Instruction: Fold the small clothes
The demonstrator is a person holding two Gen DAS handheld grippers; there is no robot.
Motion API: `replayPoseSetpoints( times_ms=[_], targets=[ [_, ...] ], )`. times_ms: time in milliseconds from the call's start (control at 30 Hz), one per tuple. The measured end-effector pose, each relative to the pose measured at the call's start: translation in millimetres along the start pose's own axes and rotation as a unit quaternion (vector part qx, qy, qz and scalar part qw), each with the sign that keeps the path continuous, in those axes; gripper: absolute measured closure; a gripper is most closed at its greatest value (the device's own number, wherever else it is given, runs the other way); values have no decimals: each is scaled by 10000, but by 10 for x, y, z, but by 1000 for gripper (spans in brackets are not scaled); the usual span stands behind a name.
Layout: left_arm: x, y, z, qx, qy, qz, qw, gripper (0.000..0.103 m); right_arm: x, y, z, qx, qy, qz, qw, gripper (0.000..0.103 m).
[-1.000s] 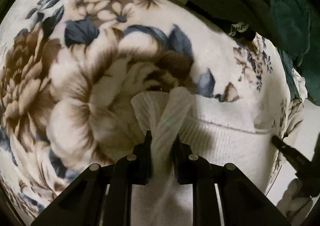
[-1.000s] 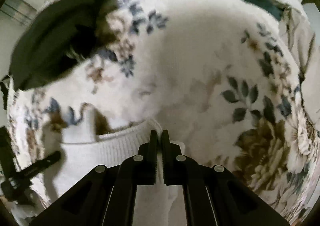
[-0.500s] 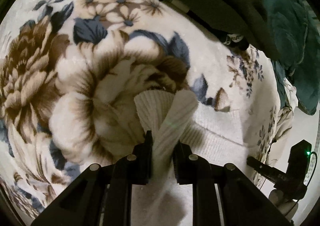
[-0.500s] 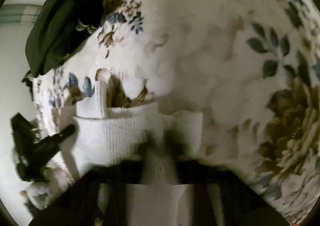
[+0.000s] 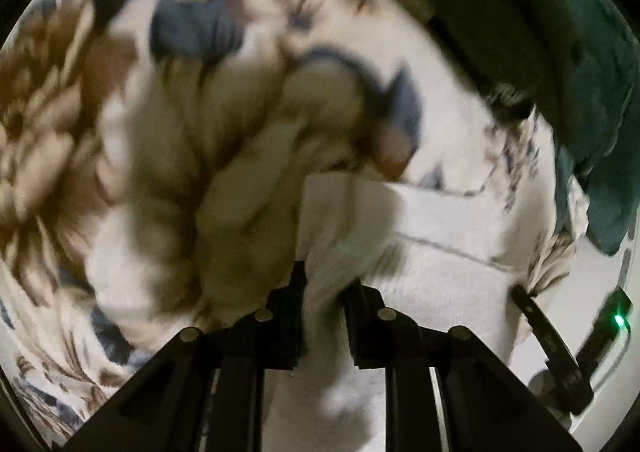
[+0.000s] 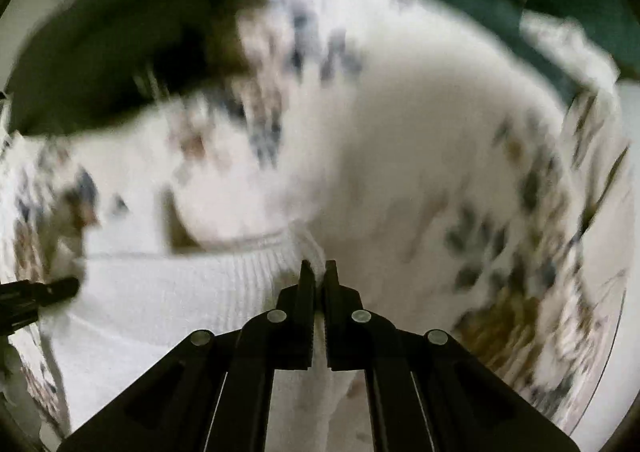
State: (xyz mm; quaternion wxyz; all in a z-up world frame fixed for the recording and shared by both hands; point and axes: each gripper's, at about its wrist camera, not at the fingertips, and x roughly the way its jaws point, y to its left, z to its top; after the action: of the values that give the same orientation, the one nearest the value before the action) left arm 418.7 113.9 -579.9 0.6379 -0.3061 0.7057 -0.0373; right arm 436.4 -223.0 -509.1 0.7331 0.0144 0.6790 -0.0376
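Note:
A white ribbed knit garment (image 5: 440, 252) lies over a floral blanket (image 5: 120, 132). My left gripper (image 5: 326, 284) is shut on a bunched strap or corner of the white garment, which sticks up between the fingers. My right gripper (image 6: 318, 272) is shut on the garment's opposite edge (image 6: 180, 288), with cloth pinched between nearly closed jaws. The garment stretches between both grippers. Each view shows the other gripper at its edge: the right one in the left wrist view (image 5: 548, 336), the left one in the right wrist view (image 6: 36, 292). Both views are motion-blurred.
A dark green-black garment (image 6: 120, 48) lies on the floral blanket (image 6: 440, 152) at the upper left of the right wrist view. A teal cloth (image 5: 592, 112) lies at the blanket's far right edge. The blanket's edge drops off at the right (image 5: 560, 264).
Both grippers keep their hold on the white garment and are moving fast, so both views blur. The right wrist view has swung back to roughly its angle of a second ago.

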Motion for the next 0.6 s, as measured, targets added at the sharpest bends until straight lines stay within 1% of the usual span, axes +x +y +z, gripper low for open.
replayPoseSetpoints(
  times_ms=[33,67,167,233,267,300,367,400,433,500,567,600],
  targets=[
    [-14,28,-27,25,2,-45,10000,84,109,-31,-52,68,244,127,9996,100],
    [-38,64,-52,29,6,-174,9998,84,138,-49,-89,125,303,194,9993,99],
    [-99,205,-101,-113,34,-726,9973,77,141,-189,-206,458,263,579,9969,99],
    [-116,261,-125,-127,130,-993,9949,71,119,-301,-257,713,282,922,9928,93],
    [-128,271,-124,-103,188,-1062,9941,60,110,-363,-287,828,373,1106,9897,91],
    [-147,278,-143,-64,221,-1131,9933,50,91,-420,-312,934,435,1283,9864,87],
    [-256,258,-185,19,174,-1298,9914,45,-3,-580,-404,1250,420,1697,9766,76],
    [-293,242,-213,60,149,-1349,9907,44,-72,-681,-467,1428,369,1919,9703,60],
    [-332,229,-235,88,135,-1383,9903,43,-146,-775,-538,1582,306,2083,9647,48],
    [-391,198,-272,119,103,-1419,9898,38,-251,-888,-666,1749,217,2270,9578,46],
    [-410,185,-297,148,4,-1258,9919,38,-276,-979,-820,1866,295,2357,9533,45],
    [-392,167,-307,205,-43,-1067,9941,38,-250,-967,-875,1889,359,2362,9525,45]
  ],
)
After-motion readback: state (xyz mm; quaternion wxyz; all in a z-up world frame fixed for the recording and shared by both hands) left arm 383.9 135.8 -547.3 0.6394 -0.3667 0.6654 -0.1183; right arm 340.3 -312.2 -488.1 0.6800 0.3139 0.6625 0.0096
